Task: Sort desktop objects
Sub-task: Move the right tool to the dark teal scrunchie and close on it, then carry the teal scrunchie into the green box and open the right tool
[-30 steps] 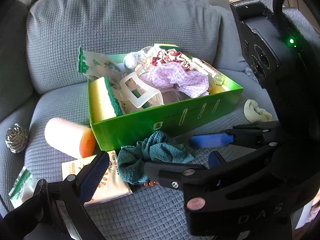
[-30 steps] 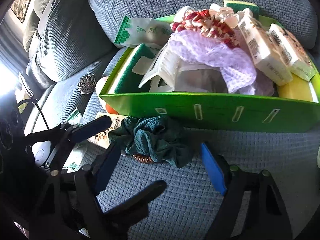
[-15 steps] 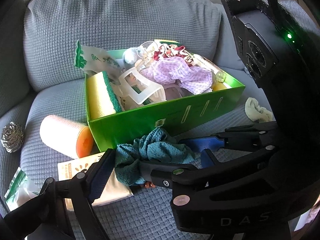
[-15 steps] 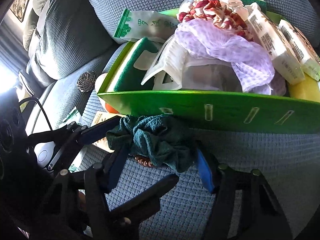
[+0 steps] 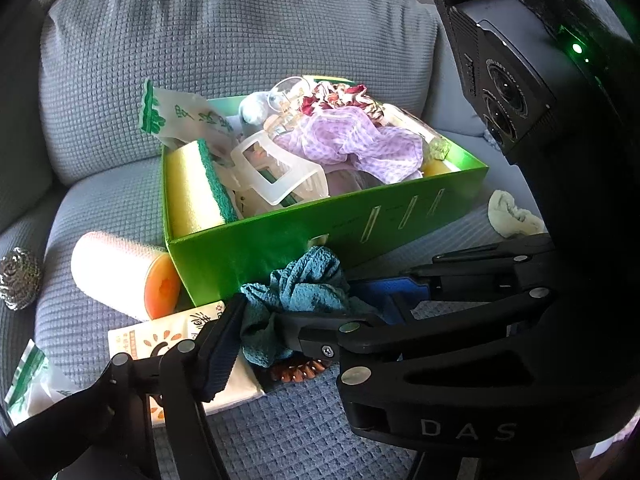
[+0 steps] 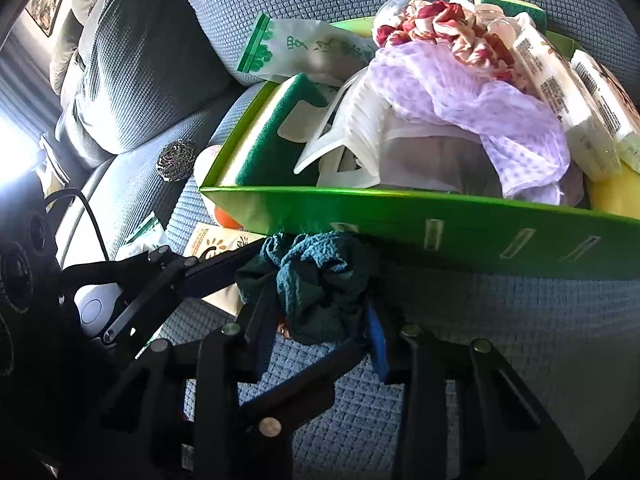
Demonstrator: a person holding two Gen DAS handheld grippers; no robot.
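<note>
A teal cloth (image 5: 296,288) lies crumpled on the grey sofa seat against the front wall of a green box (image 5: 320,236). My right gripper (image 6: 320,320) has closed in on the teal cloth (image 6: 320,280), one finger on each side of it. My left gripper (image 5: 260,332) is wide open; its left finger (image 5: 218,352) stands beside the cloth, and its other finger is hidden behind the right gripper. A brown hair clip (image 5: 298,370) shows under the cloth. The box is full of sponges, cloths and packets.
A white roll with an orange end (image 5: 124,272) and a tissue packet (image 5: 180,344) lie left of the box. A steel scourer (image 5: 18,276) sits far left, a pale cloth (image 5: 512,216) at right. Sofa cushions (image 5: 224,60) rise behind the box.
My right gripper moved forward onto the teal cloth and its fingers closed from wide open to pinching it. My left gripper came in closer beside the cloth.
</note>
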